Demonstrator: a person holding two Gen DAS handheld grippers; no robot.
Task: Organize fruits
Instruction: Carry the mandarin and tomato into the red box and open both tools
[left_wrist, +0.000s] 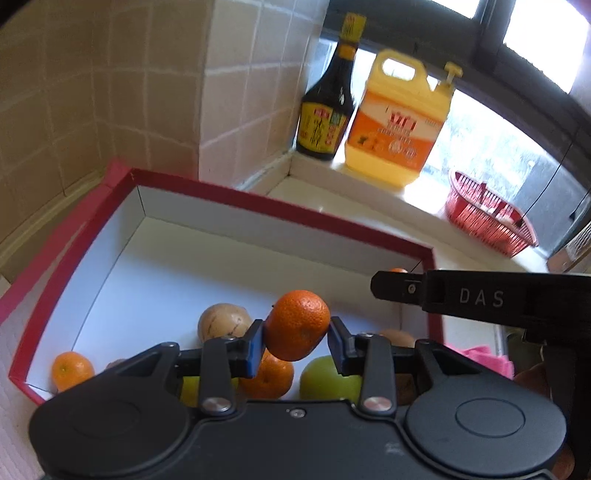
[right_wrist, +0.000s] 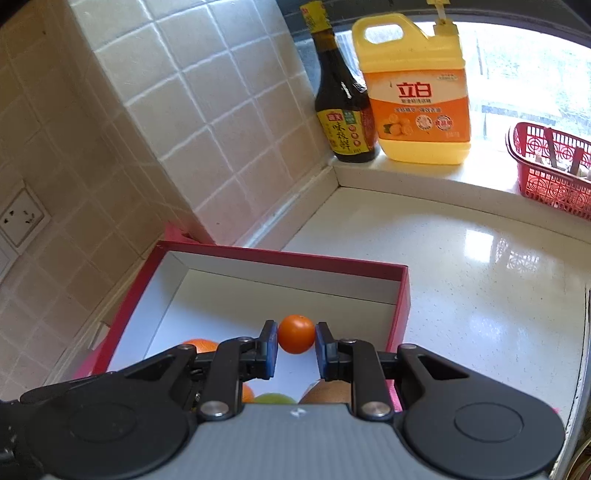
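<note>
My left gripper (left_wrist: 296, 338) is shut on a mandarin orange (left_wrist: 296, 324) and holds it above a red box (left_wrist: 236, 197) with a white inside. In the box lie more oranges (left_wrist: 72, 370), a green apple (left_wrist: 330, 376) and a tan round fruit (left_wrist: 222, 320). My right gripper (right_wrist: 296, 345) is shut on a small orange fruit (right_wrist: 296, 333) above the same red box (right_wrist: 280, 256). Below it show an orange (right_wrist: 201, 345), a green fruit (right_wrist: 275, 398) and a brown fruit (right_wrist: 327, 393). The right gripper's finger (left_wrist: 399, 288) shows at the box's right side.
A dark sauce bottle (right_wrist: 341, 107) and a yellow detergent jug (right_wrist: 417, 92) stand on the window ledge behind the box. A red plastic basket (right_wrist: 550, 170) sits at the far right. Tiled wall and a socket (right_wrist: 20, 218) are on the left. A pink cloth (left_wrist: 484, 354) lies right of the box.
</note>
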